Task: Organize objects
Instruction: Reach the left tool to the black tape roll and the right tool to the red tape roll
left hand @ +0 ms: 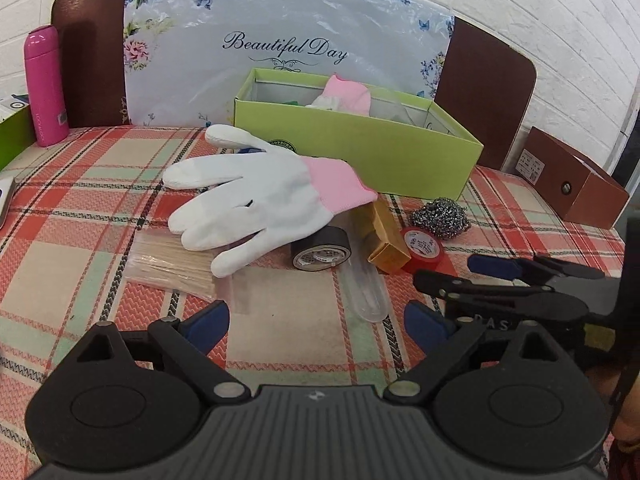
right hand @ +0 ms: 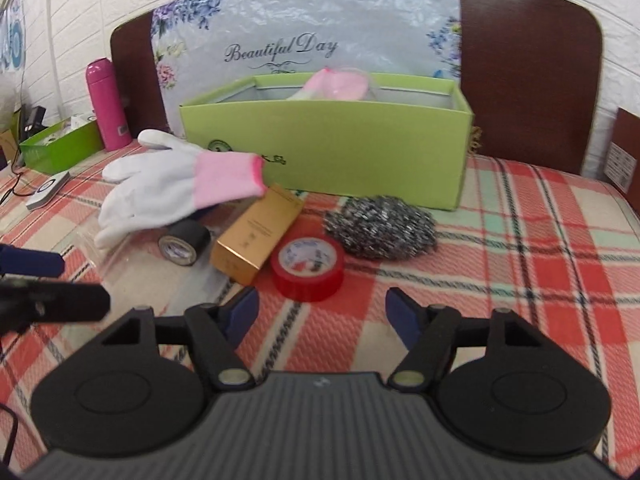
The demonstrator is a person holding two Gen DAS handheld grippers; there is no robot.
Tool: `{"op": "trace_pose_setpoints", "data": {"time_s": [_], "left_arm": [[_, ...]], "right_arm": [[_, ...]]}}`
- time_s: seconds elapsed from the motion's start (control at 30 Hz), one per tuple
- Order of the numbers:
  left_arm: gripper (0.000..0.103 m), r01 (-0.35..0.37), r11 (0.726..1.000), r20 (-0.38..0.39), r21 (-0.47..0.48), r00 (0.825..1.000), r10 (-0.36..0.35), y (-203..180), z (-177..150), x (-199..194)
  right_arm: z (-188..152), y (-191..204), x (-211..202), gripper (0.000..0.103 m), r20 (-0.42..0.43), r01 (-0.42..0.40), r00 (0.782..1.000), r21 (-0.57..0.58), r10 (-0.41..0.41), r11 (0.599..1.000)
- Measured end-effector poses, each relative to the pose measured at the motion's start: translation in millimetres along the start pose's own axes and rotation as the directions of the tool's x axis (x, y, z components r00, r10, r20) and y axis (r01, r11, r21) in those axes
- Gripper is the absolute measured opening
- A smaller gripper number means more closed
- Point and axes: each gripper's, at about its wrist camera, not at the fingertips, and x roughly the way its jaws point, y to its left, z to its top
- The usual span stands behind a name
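A white glove with a pink cuff (left hand: 256,196) (right hand: 176,188) lies over a black tape roll (left hand: 320,248) (right hand: 182,246). Beside them lie a gold carton (left hand: 386,236) (right hand: 256,236), a red tape roll (left hand: 422,248) (right hand: 308,266), a steel scourer (left hand: 440,216) (right hand: 380,226), a clear plastic tube (left hand: 366,292) and a bag of wooden sticks (left hand: 172,260). The open green box (left hand: 360,148) (right hand: 340,152) behind holds another pink-cuffed glove (left hand: 348,94) (right hand: 336,84). My left gripper (left hand: 316,324) is open and empty in front of the glove. My right gripper (right hand: 322,316) is open and empty just short of the red tape.
A pink bottle (left hand: 44,88) (right hand: 106,104) and a second green box (right hand: 60,142) stand at the left. A brown box (left hand: 568,180) sits at the right. A floral plastic sheet (left hand: 280,40) leans on a brown headboard. A white device (right hand: 48,190) lies at left.
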Motion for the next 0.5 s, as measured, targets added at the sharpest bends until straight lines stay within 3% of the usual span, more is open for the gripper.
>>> {"op": "trace_pose_setpoints", "data": {"time_s": [0.13, 0.2, 0.5], "left_arm": [[0.082, 0.026, 1.000, -0.021, -0.004, 0.999, -0.026, -1, 6, 14], [0.077, 0.025, 1.000, -0.020, -0.018, 0.999, -0.025, -1, 9, 21], [0.075, 0.030, 0.987, -0.011, -0.155, 0.999, -0.033, 9, 33, 56]], "right_arm": [[7, 4, 18, 0.068, 0.023, -0.050, 0.998, -0.027, 0.050, 0.998], [8, 4, 21, 0.046, 0.009, -0.050, 0.999, -0.026, 0.051, 0.998], [-13, -7, -13, 0.045, 0.001, -0.055, 0.998, 0.011, 0.055, 0.998]]}}
